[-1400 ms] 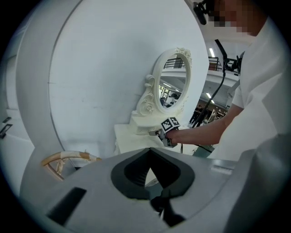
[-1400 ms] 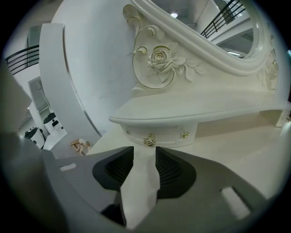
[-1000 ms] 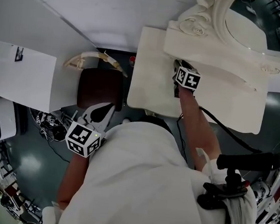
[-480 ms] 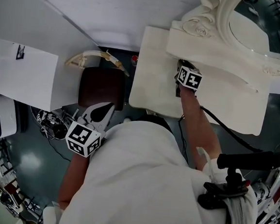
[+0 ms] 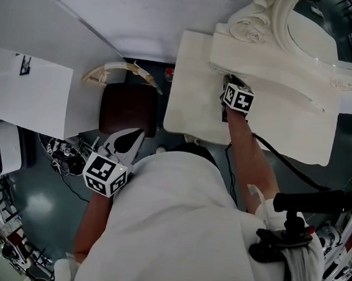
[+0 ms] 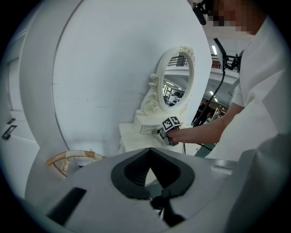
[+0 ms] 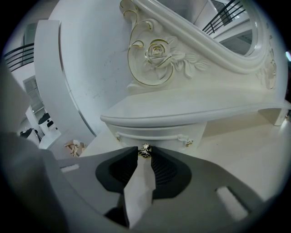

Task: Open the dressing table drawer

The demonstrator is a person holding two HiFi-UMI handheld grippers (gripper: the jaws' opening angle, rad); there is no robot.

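The cream dressing table (image 5: 191, 101) stands under a carved oval mirror (image 5: 308, 26). Its small drawer (image 7: 152, 135) sits below the curved shelf, with a round metal knob (image 7: 145, 150) on its front. My right gripper (image 7: 145, 153) is shut on that knob, one pad on each side of it. In the head view the right gripper (image 5: 226, 81) reaches under the shelf edge, where its tips are hidden. My left gripper (image 5: 138, 133) hangs away from the table, over a brown stool; its jaws (image 6: 149, 150) are shut on nothing.
A brown stool (image 5: 126, 109) stands left of the table, with a curved wooden piece (image 5: 118, 70) behind it. A white panel (image 5: 30, 93) lies at the far left. A black cable (image 5: 284, 161) runs along my right arm. Cables lie on the grey floor (image 5: 62, 151).
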